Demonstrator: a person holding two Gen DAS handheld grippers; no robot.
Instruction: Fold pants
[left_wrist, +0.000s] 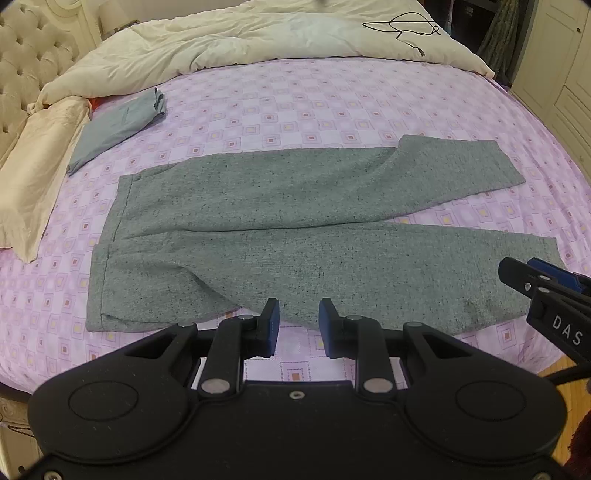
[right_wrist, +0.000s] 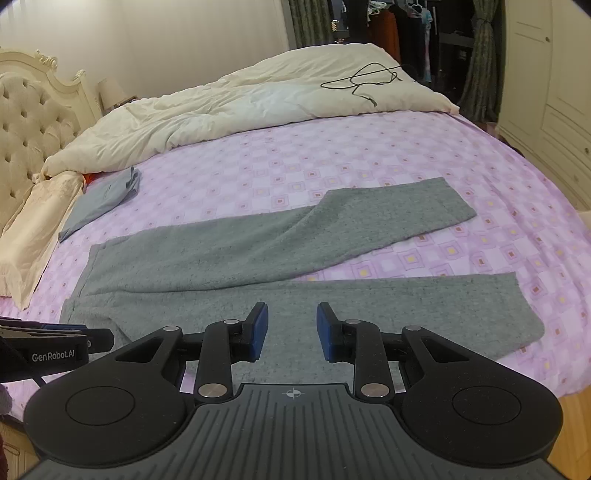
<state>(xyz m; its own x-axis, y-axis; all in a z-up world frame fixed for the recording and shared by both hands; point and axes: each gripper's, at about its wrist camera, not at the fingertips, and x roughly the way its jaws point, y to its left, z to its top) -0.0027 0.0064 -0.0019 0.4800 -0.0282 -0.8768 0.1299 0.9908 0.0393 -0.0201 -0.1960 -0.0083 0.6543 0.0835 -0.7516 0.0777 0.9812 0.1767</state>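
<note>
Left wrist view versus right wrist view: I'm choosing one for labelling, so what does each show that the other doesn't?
Only the left wrist view shows the right gripper entering from the right. Only the right wrist view shows the clothes rack, the lamp and the left gripper. Both show the grey pants spread flat on the purple sheet, the folded blue cloth, the cream duvet and the black cable.

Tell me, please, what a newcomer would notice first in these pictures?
The grey pants lie flat across the purple sheet, waist to the left, legs splayed apart to the right. A cream duvet is bunched behind them, with a black cable on top.
</note>
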